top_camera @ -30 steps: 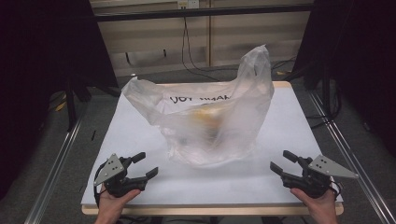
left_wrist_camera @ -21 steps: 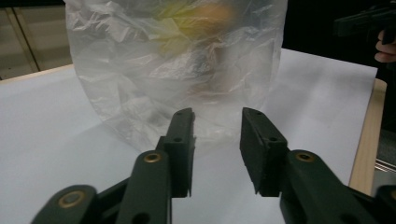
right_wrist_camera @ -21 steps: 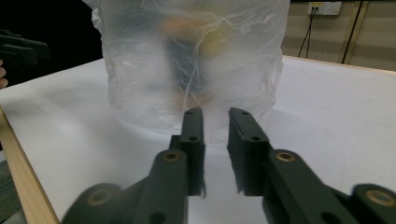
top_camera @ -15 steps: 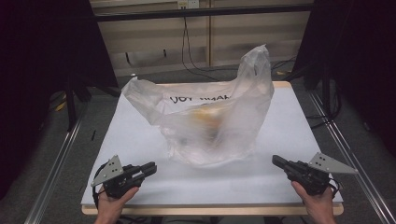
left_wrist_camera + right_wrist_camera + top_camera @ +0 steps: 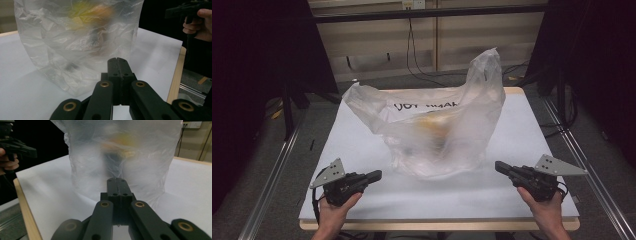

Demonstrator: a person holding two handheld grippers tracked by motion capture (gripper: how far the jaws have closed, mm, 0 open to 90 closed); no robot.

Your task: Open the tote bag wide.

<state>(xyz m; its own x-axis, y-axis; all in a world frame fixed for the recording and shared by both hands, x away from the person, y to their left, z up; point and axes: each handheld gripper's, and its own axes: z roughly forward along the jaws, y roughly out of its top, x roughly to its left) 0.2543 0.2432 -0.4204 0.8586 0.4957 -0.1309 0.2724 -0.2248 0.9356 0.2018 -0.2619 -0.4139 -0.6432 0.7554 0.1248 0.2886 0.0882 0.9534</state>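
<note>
White and bare along its near edge, the desk (image 5: 362, 145) carries one thing only, a filmy plastic bag (image 5: 437, 135), which stands at its middle with both grippers waiting short of it. On the left gripper (image 5: 374, 176) the fingers (image 5: 117, 65) are clenched pad to pad on nothing, having just closed with no thing between them; its own view looks along them at the bag's near lower corner, which stays apart from the tips. The right gripper (image 5: 502, 167) matches it, fingers (image 5: 117, 186) pressed together and empty, aimed level at the bag's other flank and clear of the film. Each hand, left hand (image 5: 334, 215) and right hand (image 5: 544, 212), sits by a near corner of the desk, so the two tools flank the bag rather than crowd it, likely a ready pose from which either side can be taken. The bag keeps upright because its contents, a blurred yellow and orange lump (image 5: 434, 125) and something dark below it, weigh the bottom, while one handle (image 5: 487, 65) stands tall at the right and the other (image 5: 357, 95) flops left. Dark printing (image 5: 427, 105) runs across its far wall. Beyond the desk are a pale wall (image 5: 377, 40) with hanging cables (image 5: 414, 45) and dark curtains (image 5: 257, 75) to either side.
</note>
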